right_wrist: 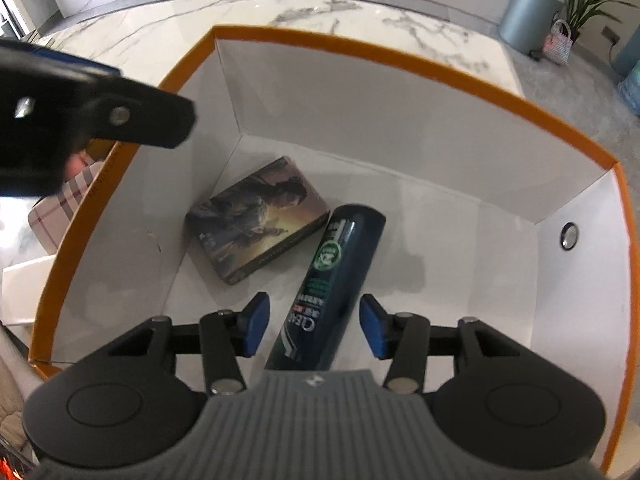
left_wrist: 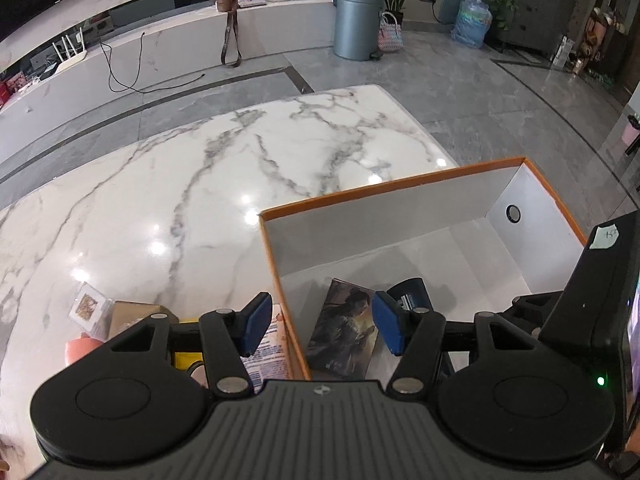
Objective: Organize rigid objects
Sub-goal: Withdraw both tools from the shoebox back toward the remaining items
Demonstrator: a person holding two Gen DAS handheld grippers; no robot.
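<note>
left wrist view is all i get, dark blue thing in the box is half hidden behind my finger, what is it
Observer: A dark blue spray can, lying on its side on the floor of the orange-rimmed box.
Operator: is the right gripper holding it
Observer: No. The right gripper straddles the can's near end with a gap at each pad; nothing is gripped.
Operator: does it touch the picture box
Observer: The picture box lies flat to the can's left; its near corner reaches the can's side, but contact is unclear.
Operator: anything else in there
Observer: No, the rest of the box floor that shows is bare.
</note>
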